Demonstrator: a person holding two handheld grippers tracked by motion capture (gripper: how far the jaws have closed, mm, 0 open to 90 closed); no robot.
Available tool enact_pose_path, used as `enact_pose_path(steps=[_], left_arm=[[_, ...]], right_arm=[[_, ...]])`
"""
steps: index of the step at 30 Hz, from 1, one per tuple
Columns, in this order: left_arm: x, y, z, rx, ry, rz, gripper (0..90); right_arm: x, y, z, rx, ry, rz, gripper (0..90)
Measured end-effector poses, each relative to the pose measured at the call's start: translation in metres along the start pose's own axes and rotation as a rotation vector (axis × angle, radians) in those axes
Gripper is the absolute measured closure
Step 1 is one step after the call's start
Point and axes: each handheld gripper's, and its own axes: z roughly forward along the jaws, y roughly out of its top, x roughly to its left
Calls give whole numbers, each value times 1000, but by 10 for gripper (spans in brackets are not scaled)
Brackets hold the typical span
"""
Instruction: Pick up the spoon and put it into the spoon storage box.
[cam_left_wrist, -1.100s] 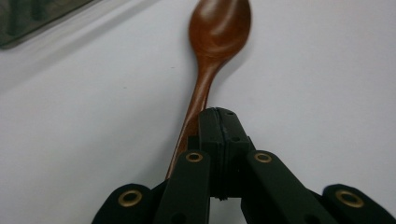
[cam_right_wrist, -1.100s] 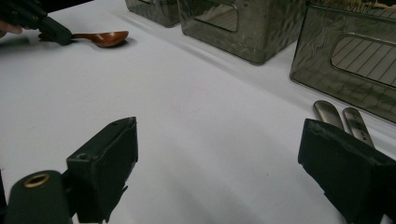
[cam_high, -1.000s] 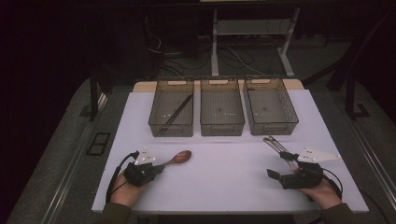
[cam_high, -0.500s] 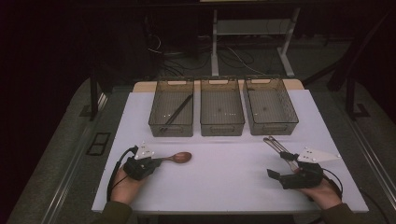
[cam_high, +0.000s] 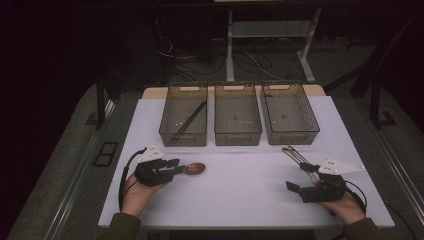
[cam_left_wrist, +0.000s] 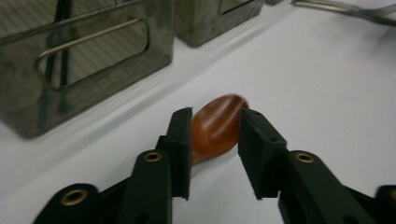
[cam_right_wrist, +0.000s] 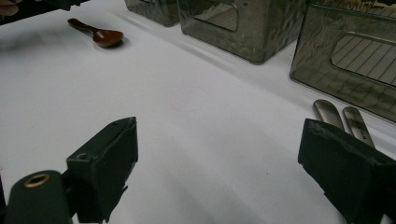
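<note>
The left gripper (cam_left_wrist: 215, 140) has its jaws narrowly parted around the wooden spoon (cam_left_wrist: 218, 123), which lies on the white table (cam_high: 240, 190) before the left bin (cam_high: 184, 116). Closing squarely on the neck should prevent slipping. The right gripper (cam_right_wrist: 219, 158) rests wide open.

We see wooden spoon (cam_left_wrist: 218, 123) reddish-brown, glossy, with darker grain streaks. Left gripper (cam_left_wrist: 215, 140) jaws matte black, brass-coloured rivets at pivots. Right gripper (cam_right_wrist: 224, 158) same black (one brass rivet visible). Table (cam_high: 240, 185) top plain white. Three bins (cam_high: 238, 120) along far edge smoky grey, see-through, ribbed floors reading as fine stripes. Metal utensils (cam_right_wrist: 343, 119) near right edge dull silver. Grey plate (cam_high: 340, 166) on right gripper pale.
</note>
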Motion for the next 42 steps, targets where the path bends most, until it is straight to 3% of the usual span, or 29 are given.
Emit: enact_pose_path(steps=[10, 18, 28, 42], left_arm=[[1, 19, 26, -4, -64, 5, 430], [4, 27, 48, 11, -80, 13, 408], [8, 15, 60, 129, -51, 48, 401], [9, 10, 66, 200, -59, 66, 390]], right_arm=[[-1, 0, 0, -1, 1, 0, 111], [-1, 0, 0, -1, 2, -1, 112], [0, 0, 0, 3, 6, -4, 112], [-1, -1, 0, 4, 5, -5, 111]])
